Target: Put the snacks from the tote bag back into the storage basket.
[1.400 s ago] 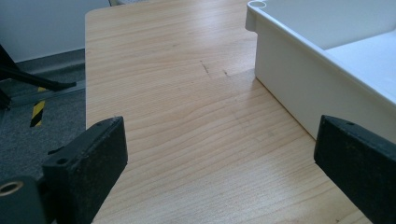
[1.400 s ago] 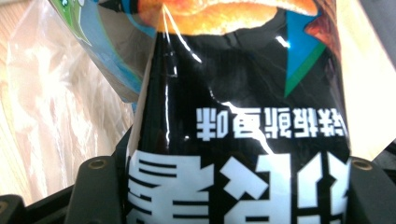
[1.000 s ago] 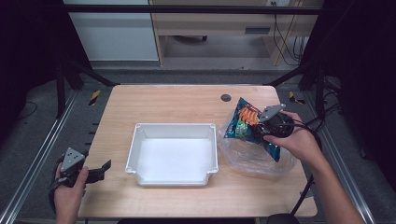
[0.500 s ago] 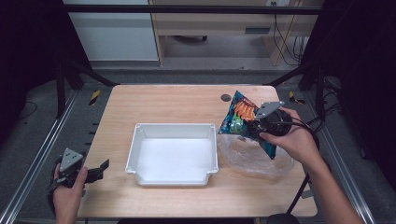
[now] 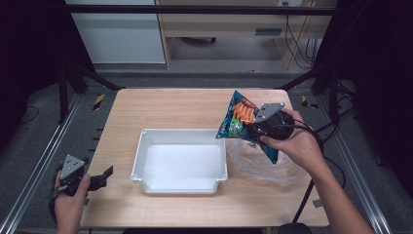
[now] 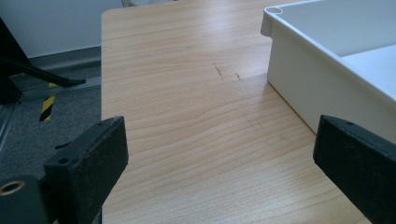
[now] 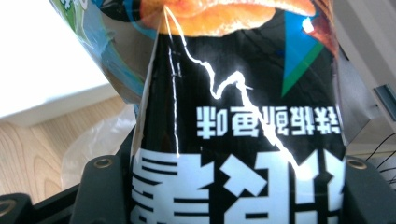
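Snack bag [image 5: 239, 120] hangs in your right gripper [image 5: 256, 130], lifted clear of the desk [image 5: 180, 105] above the crumpled clear plastic bag [image 5: 258, 163] and just beside the right rim of the white tray [image 5: 179, 162]. The jaws are clamped on one end of the bag, the film pinched flat between them in the right gripper view [image 7: 233, 154]. Judge it light and puffy: thin, glossy, slippery foil with air inside and likely brittle contents, so squeezing the belly could crush them. Your hold at the flat end is the sound place; a crimped seam gives the pads something firm. Writing shows upside down in the right gripper view: bold white Chinese characters on black, which I cannot read for certain, with orange food pictured above. Your left gripper [image 5: 100, 176] rests wide open and empty at the desk's near left corner.
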Tool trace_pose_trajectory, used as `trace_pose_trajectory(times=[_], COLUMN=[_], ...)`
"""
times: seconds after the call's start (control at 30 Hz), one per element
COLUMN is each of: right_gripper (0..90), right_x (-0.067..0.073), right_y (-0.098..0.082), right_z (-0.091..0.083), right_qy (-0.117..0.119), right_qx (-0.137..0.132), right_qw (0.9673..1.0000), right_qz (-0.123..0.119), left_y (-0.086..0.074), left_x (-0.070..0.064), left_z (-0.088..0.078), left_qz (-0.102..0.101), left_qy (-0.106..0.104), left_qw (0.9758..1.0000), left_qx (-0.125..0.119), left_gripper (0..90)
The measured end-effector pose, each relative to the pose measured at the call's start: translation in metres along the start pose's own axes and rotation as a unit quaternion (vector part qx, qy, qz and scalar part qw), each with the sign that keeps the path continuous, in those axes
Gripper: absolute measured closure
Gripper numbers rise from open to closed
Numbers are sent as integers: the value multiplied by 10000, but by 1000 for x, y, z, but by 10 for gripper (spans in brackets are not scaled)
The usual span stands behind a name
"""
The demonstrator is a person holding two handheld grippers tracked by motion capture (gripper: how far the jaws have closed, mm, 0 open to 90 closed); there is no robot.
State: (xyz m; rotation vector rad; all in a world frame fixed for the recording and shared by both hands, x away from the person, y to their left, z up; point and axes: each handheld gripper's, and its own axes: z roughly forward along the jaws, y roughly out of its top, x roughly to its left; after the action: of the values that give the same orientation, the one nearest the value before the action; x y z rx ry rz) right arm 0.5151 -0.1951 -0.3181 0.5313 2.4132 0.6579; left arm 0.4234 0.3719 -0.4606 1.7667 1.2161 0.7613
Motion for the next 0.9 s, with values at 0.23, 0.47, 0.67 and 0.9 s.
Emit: trace_pose_trajectory(times=[0.23, 0.47, 0.67, 0.9], right_gripper=[393, 394, 394, 395], right_x=[1, 10, 19, 28], right_y=[19, 36, 50, 64], right_z=[-1, 4, 11, 13], right_qy=[29, 67, 158, 222], right_qx=[-56, -91, -128, -198], right_qw=[9999, 9997, 9990, 9979], right_qz=[-99, -219, -390, -573], left_y=[0, 1, 1, 1], left_x=[2, 0, 1, 3], left_z=[-1, 1, 0, 0], left_qz=[-52, -37, -44, -51], left_qy=[5, -118, -137, -129], left_qw=[10000, 9999, 9999, 9999], left_qx=[-8, -65, -68, -84], left_gripper=[30, 31, 31, 31])
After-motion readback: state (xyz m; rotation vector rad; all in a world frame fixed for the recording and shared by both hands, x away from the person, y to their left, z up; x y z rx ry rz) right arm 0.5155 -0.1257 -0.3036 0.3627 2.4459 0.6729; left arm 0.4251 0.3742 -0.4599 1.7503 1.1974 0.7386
